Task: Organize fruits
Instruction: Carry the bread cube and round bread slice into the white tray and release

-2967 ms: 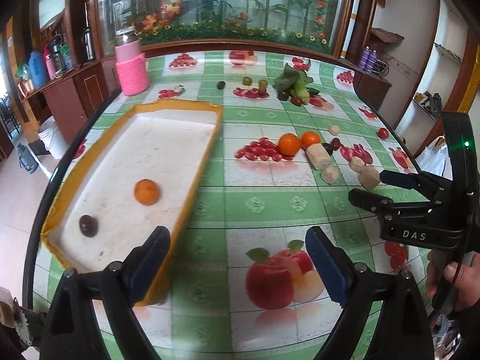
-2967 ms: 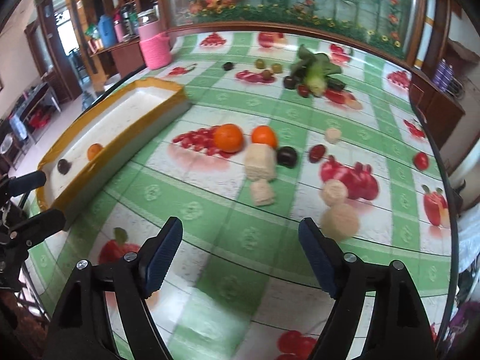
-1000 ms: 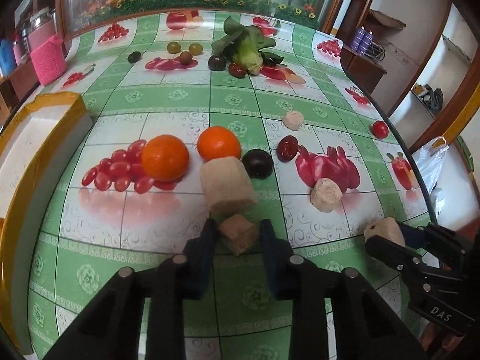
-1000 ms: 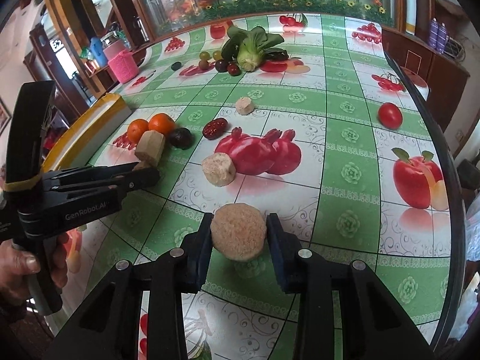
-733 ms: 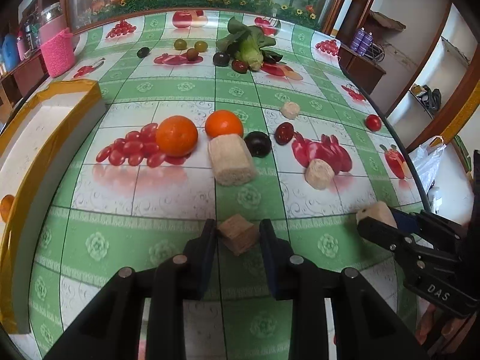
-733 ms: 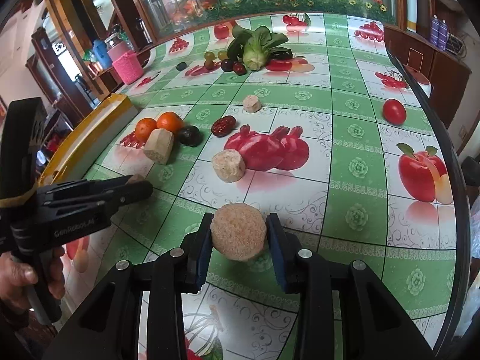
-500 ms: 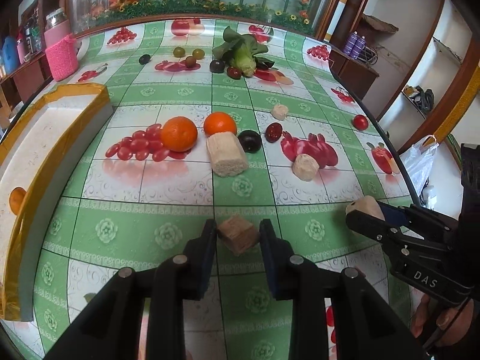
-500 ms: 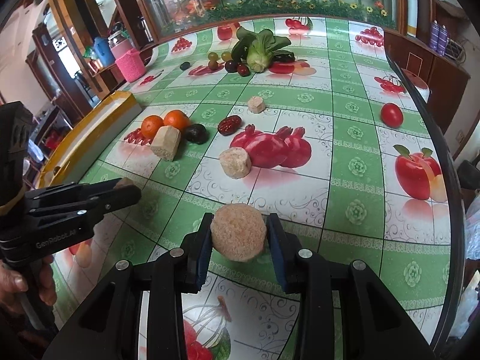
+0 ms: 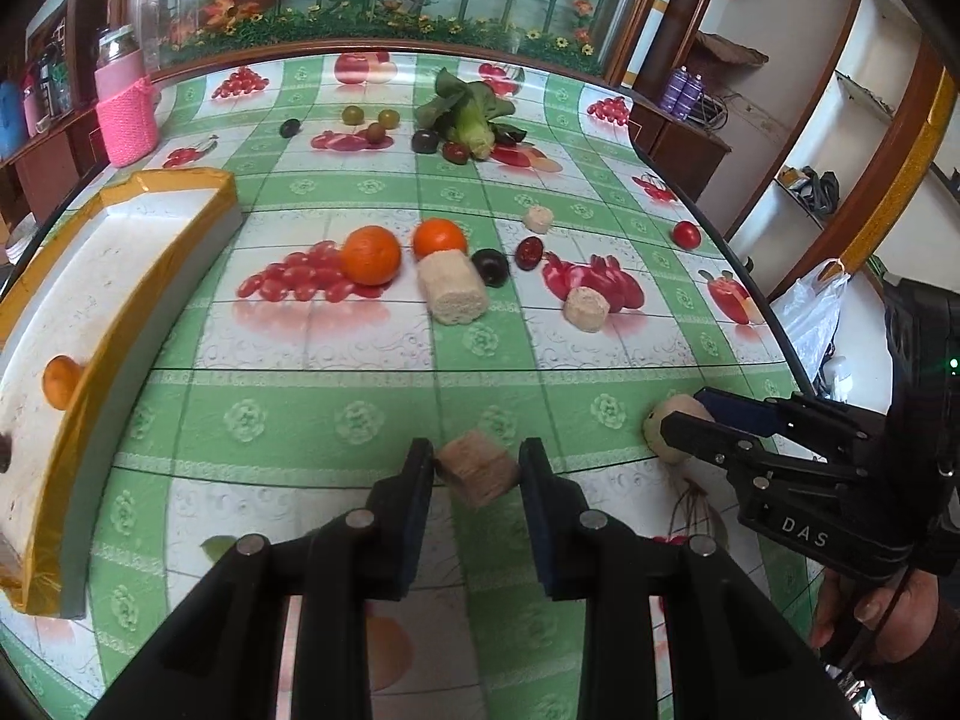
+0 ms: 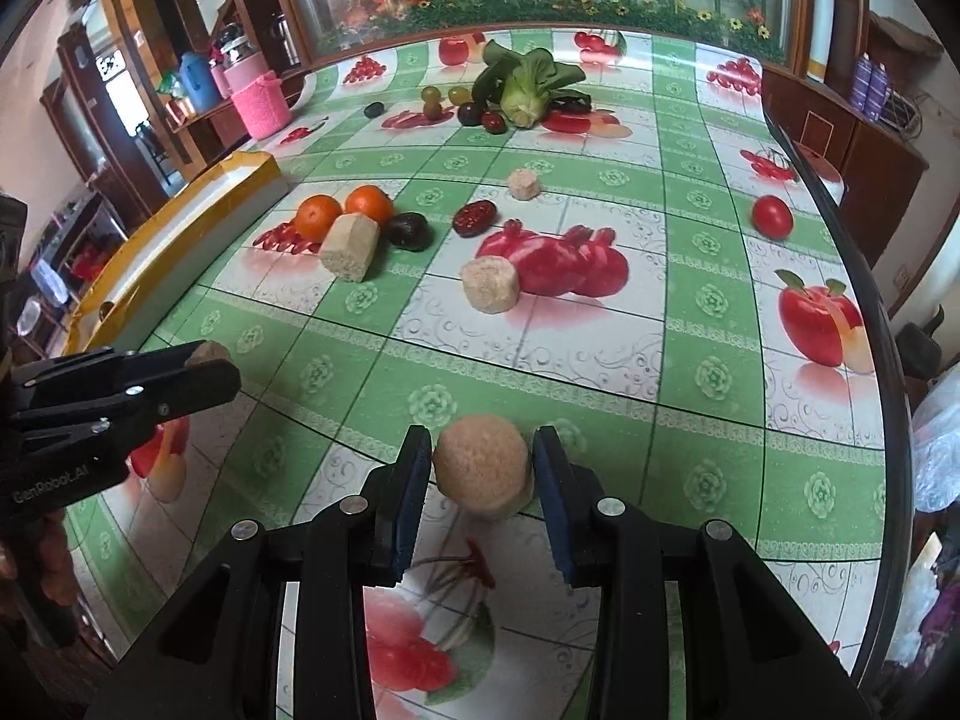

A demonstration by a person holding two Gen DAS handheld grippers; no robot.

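Observation:
My left gripper [image 9: 477, 468] is shut on a small tan cube-like chunk [image 9: 477, 474], held above the tablecloth near the front. My right gripper [image 10: 482, 468] is shut on a round tan chunk [image 10: 482, 474]; it also shows at the right of the left wrist view [image 9: 675, 429]. Two oranges [image 9: 371, 255] [image 9: 440, 238], a dark plum [image 9: 490, 267] and a dark red fruit [image 9: 529, 252] lie mid-table beside a tan cylinder [image 9: 451, 294]. The yellow-rimmed white tray [image 9: 150, 252] at left holds an orange [image 9: 60, 381].
Two more tan chunks [image 9: 585, 309] [image 9: 537, 219] and a red tomato [image 9: 686, 234] lie on the table. Greens [image 9: 474, 114] with small fruits [image 9: 372, 120] sit at the back. A pink-sleeved jar [image 9: 126, 108] stands back left. The table edge curves down the right side.
Both grippers closed on their chunks and have lifted and drawn back toward the front of the table; the fruit cluster now looks farther away.

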